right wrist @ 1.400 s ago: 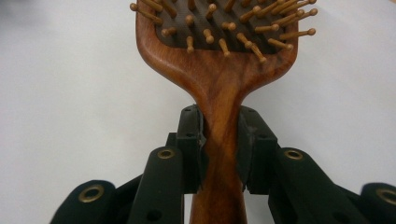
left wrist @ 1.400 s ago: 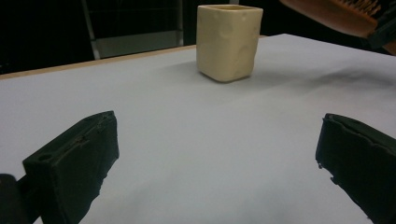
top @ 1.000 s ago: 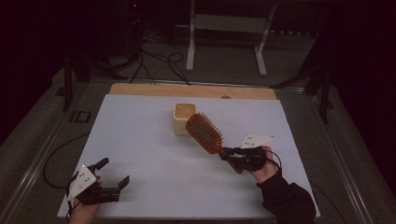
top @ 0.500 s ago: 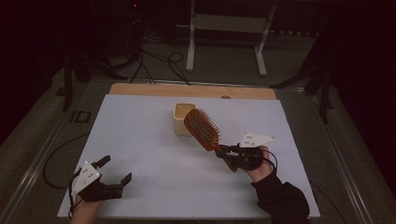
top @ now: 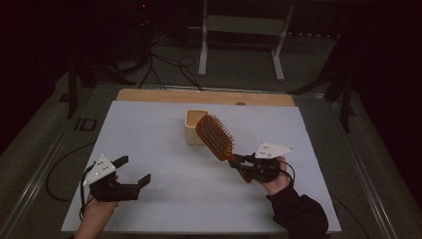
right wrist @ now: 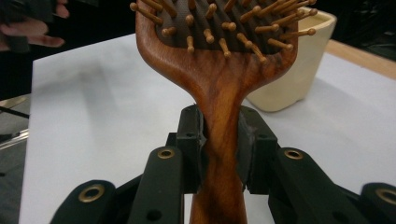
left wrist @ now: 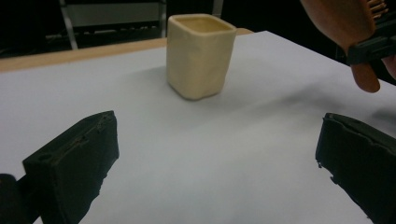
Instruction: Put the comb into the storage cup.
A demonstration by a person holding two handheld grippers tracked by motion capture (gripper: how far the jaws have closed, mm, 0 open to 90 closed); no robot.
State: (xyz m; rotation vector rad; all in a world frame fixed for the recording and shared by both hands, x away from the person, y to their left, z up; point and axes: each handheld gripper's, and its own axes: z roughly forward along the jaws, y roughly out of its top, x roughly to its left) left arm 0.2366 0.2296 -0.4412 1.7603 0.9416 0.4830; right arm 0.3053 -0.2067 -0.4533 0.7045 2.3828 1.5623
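A wooden paddle hairbrush (top: 215,137) with peg bristles is held up over the white table top, its head in front of a cream square cup (top: 195,127). My right gripper (top: 241,164) is shut on the brush handle (right wrist: 219,140), the pads pressing on both sides of it, and its own view shows the cup (right wrist: 294,70) behind the brush head. At the front left my left gripper (top: 133,169) is open and holds nothing. In its own view the jaws (left wrist: 219,123) stand wide apart, facing the cup (left wrist: 201,56), with the brush handle's end (left wrist: 364,70) at the upper right.
The white sheet (top: 164,199) covers the table, with a wooden strip (top: 204,96) along its far edge. A metal stand (top: 239,45) and cables (top: 164,62) lie on the dark floor beyond. The hand holding the left gripper (right wrist: 28,28) appears at the right gripper view's upper left.
The left gripper has risen off the table's front left and come slightly toward the middle, still open. The right gripper and the brush have stayed in place.
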